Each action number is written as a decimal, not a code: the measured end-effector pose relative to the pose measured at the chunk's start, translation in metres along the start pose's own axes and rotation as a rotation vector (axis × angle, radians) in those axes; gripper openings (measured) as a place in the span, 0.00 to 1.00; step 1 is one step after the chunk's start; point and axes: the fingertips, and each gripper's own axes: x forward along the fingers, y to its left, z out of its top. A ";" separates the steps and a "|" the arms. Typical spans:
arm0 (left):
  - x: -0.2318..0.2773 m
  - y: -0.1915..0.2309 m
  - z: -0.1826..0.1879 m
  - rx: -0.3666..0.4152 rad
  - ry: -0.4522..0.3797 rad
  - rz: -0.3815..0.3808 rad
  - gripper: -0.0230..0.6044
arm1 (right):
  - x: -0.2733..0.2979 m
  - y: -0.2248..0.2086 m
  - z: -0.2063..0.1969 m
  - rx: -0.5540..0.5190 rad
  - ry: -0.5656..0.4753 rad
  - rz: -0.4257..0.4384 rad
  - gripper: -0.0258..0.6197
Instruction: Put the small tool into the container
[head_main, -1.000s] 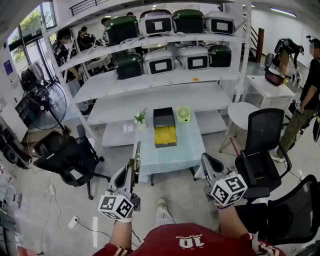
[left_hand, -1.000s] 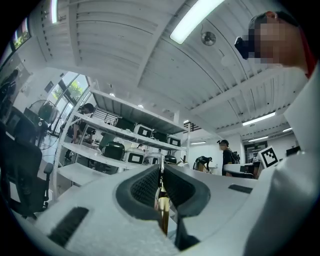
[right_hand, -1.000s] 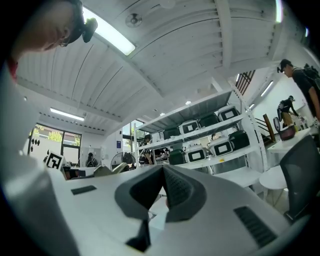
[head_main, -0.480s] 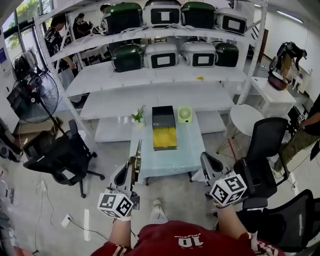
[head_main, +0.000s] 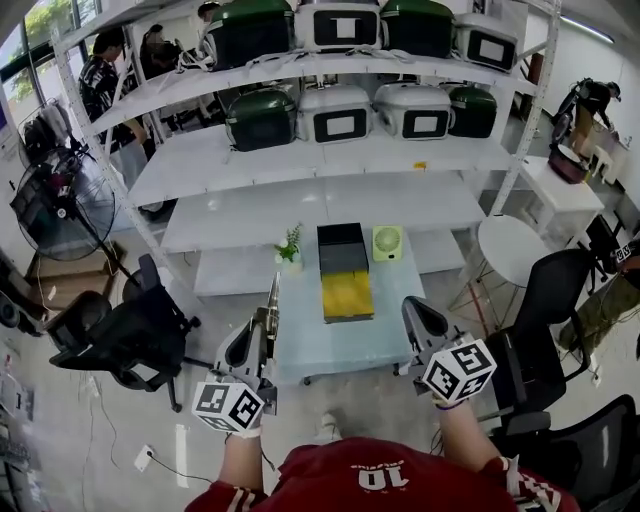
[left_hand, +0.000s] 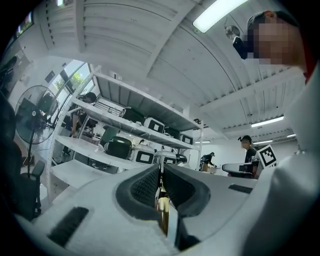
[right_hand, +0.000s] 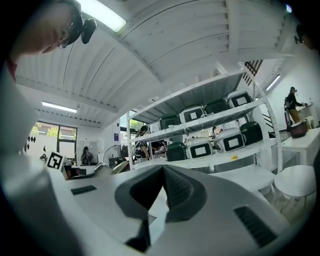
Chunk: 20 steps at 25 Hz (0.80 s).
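Note:
My left gripper (head_main: 266, 328) is shut on a thin, long small tool (head_main: 273, 298) that sticks up past its jaws and points toward the table. In the left gripper view the tool (left_hand: 163, 212) shows as a brass-coloured strip pinched between the dark pads of the left gripper (left_hand: 160, 172). The container (head_main: 343, 250) is a black open box with a yellow part (head_main: 346, 295) in front of it, on the pale blue table (head_main: 310, 340) ahead. My right gripper (head_main: 420, 316) is held low at the right, shut and empty; in its own view the right gripper (right_hand: 162, 170) has its jaws meeting.
A small potted plant (head_main: 290, 244) and a green fan (head_main: 387, 241) flank the container. White shelves with green and white cookers (head_main: 338, 112) stand behind. Black office chairs sit at the left (head_main: 130, 335) and right (head_main: 555, 300); a round white table (head_main: 510, 240) stands at the right.
The table and shelves have come nearer and shifted slightly right in the head view. Both grippers keep the same pose, the left still holding the tool.

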 end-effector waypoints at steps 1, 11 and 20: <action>0.007 0.008 0.002 -0.004 0.000 -0.002 0.08 | 0.009 0.000 0.000 -0.002 0.006 -0.003 0.05; 0.067 0.065 0.012 -0.042 -0.002 -0.054 0.08 | 0.080 -0.006 0.012 -0.031 0.010 -0.056 0.05; 0.094 0.091 0.001 -0.062 0.021 -0.101 0.08 | 0.108 -0.010 0.000 -0.035 0.024 -0.106 0.05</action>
